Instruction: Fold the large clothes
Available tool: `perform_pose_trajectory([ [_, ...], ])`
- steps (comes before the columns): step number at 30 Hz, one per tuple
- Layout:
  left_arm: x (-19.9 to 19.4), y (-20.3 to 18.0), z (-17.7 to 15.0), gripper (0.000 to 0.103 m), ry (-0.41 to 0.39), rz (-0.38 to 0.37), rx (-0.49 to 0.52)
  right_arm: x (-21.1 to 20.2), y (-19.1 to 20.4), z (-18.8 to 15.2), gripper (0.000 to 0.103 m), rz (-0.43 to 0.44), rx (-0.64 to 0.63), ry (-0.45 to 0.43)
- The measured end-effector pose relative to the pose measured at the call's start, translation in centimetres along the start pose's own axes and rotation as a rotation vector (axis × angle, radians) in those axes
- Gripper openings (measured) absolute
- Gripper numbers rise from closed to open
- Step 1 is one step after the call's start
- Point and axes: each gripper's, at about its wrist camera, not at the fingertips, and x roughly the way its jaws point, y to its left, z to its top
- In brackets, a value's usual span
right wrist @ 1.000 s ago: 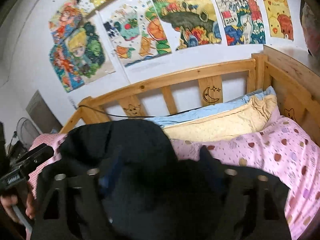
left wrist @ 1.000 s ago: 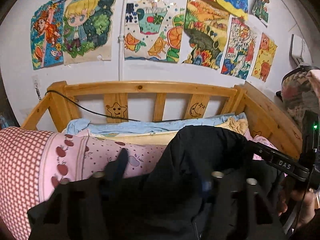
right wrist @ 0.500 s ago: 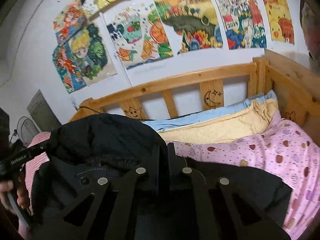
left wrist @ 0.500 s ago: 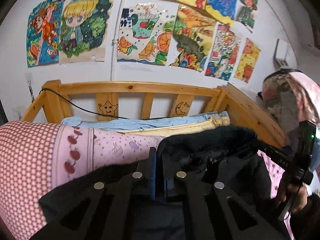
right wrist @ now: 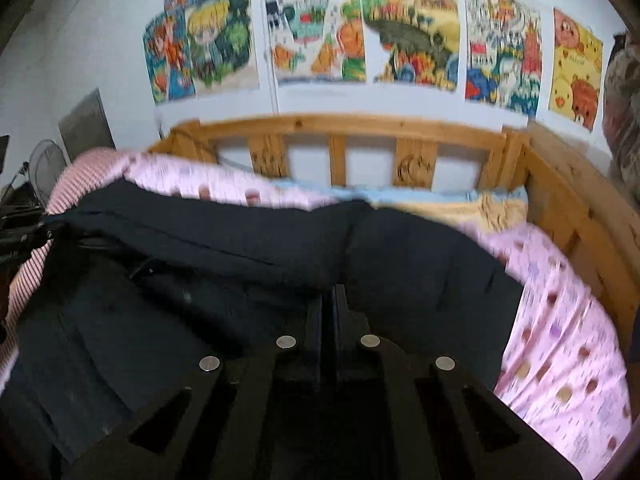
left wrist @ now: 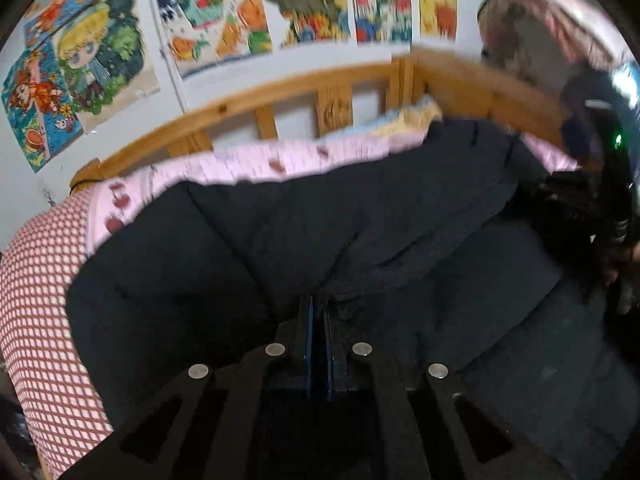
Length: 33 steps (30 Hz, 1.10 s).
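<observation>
A large black padded coat (left wrist: 360,224) lies spread across the pink bedding, and it also shows in the right wrist view (right wrist: 224,264). My left gripper (left wrist: 319,308) has its jaws together, pinching a fold of the coat's fabric. My right gripper (right wrist: 329,300) is likewise shut on a fold of the coat near its middle seam. The other hand-held gripper shows at the right edge of the left wrist view (left wrist: 612,184) and at the left edge of the right wrist view (right wrist: 16,232). Both views are motion-blurred.
A wooden bed frame (right wrist: 340,128) with slatted headboard encloses the mattress. Pink spotted sheet (right wrist: 560,340), a checked pink quilt (left wrist: 36,300), and blue and yellow pillows (right wrist: 492,204) lie by the headboard. Colourful drawings (right wrist: 408,40) cover the wall.
Both grippers went from open to shut on the coat, then swung down and forward. The bunched coat now lies spread flat over the bedding.
</observation>
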Motion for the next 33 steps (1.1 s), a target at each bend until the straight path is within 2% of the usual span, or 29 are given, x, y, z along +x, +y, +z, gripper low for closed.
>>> perform_pose_trajectory([
  [6, 2.9, -1.1, -1.4, 0.005, 0.041, 0.042, 0.037, 3.1, -0.1, -3.0, 0.003, -0.023, -0.007, 0.093],
  [10, 3.3, -1.8, -2.3, 0.005, 0.022, 0.078, 0.069, 4.7, -0.3, -4.2, 0.0, -0.024, 0.004, 0.12],
  [13, 2.2, -1.7, -2.2, 0.005, -0.013, 0.072, 0.078, 5.3, -0.3, -4.7, 0.0, -0.027, 0.016, 0.125],
  [19, -0.3, -1.5, -2.2, 0.01, -0.049, 0.062, 0.067, 2.8, -0.8, -5.0, 0.0, -0.003, 0.066, 0.066],
  [22, -1.6, -1.4, -2.4, 0.014, -0.073, 0.028, 0.033, 0.8, -1.1, -4.7, 0.001, 0.011, 0.098, 0.037],
  [25, -3.7, -1.8, -2.4, 0.015, -0.155, -0.02, 0.024, -1.0, -1.5, -4.1, 0.001, 0.004, 0.122, -0.006],
  [27, -5.2, -2.3, -2.4, 0.019, -0.227, -0.029, 0.036, -2.1, -1.7, -3.2, 0.001, 0.01, 0.139, -0.043],
  [28, -5.9, -2.4, -2.2, 0.024, -0.265, -0.044, 0.032, -2.5, -1.7, -2.7, 0.001, 0.015, 0.148, -0.059],
  [29, -6.4, -2.5, -1.8, 0.028, -0.294, -0.06, 0.014, -2.7, -1.8, -2.3, 0.001, 0.023, 0.159, -0.072],
  [31, -6.7, -2.2, -0.8, 0.03, -0.323, -0.09, -0.047, -2.7, -1.7, -1.6, 0.001, 0.037, 0.178, -0.089],
  [33, -6.1, -1.7, 0.5, 0.03, -0.316, -0.114, -0.117, -2.2, -1.4, -0.8, 0.001, 0.047, 0.19, -0.1],
])
